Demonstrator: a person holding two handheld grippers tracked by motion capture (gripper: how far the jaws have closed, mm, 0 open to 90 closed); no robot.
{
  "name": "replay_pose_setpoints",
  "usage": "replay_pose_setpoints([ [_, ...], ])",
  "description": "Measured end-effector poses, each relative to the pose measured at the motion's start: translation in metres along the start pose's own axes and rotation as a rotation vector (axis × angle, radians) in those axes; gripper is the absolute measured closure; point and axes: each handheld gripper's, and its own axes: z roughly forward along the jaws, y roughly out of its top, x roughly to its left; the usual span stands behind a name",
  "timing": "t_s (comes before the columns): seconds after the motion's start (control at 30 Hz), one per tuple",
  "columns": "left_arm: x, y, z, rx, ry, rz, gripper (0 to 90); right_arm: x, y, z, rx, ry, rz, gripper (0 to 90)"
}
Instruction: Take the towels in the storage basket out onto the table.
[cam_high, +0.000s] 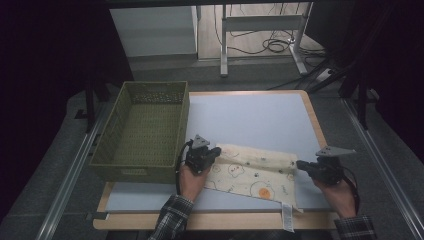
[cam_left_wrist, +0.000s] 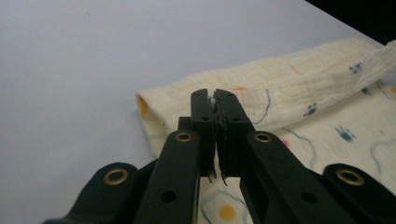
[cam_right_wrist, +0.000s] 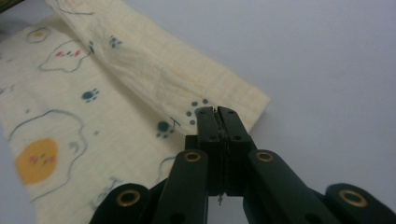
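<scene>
A cream-yellow muslin cloth printed with fried eggs, blue paw marks and outline figures (cam_high: 252, 175) lies on the near half of a pale grey-blue tabletop with a light wood edge (cam_high: 260, 117), just right of centre. Its far edge is doubled over into a raised fold that runs the cloth's whole width; the flat layer below spreads toward the person, and a white label hangs from its near right corner over the table's front edge.

The left gripper (cam_high: 216, 150), a black two-jaw tool with a grey three-cornered plate on top, sits at the fold's left end. In the left gripper view its jaws are pressed together with a sliver of cream fabric pinched between the pads (cam_left_wrist: 215, 106). The right gripper (cam_high: 300, 164), of the same build, sits at the fold's right end. In the right gripper view its jaws stand closed with no visible gap, their tips over the cloth's corner (cam_right_wrist: 217, 114); a short thread shows low between them, but whether fabric is clamped cannot be told. Each tool is held by a hand with a plaid sleeve coming in from the near edge.

An olive-green woven plastic basket, rectangular and open-topped (cam_high: 145, 132), stands on the table's left side, just beside the left gripper. The rest of the tabletop is bare. Around the table lie grey carpet and metal floor rails (cam_high: 67, 175). Beyond it stand a white cabinet (cam_high: 155, 30), the metal legs of another desk (cam_high: 260, 35) and loose black cables on a lighter floor; the room's sides are dark.
</scene>
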Motion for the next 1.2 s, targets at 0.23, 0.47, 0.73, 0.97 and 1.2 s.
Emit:
replay_pose_setpoints([
  [0.23,-0.016,-0.020,-0.017,0.008,0.005,0.029,86.9,0.020,-0.016,-0.017,-0.002,0.022,-0.027,88.9],
  [0.47,-0.022,-0.028,-0.034,0.003,0.037,0.058,86.6,0.032,-0.023,-0.023,0.009,0.044,-0.045,88.9],
  [0.73,-0.023,-0.041,-0.043,0.025,0.052,0.074,86.0,0.048,-0.036,-0.025,0.025,0.086,-0.046,88.8],
  [0.97,-0.023,-0.051,-0.052,0.035,0.040,0.068,84.6,0.056,-0.049,-0.022,0.047,0.121,-0.039,88.7],
  [1.2,-0.023,-0.058,-0.067,0.040,0.046,0.062,64.8,0.055,-0.053,-0.027,0.038,0.137,-0.033,79.2],
])
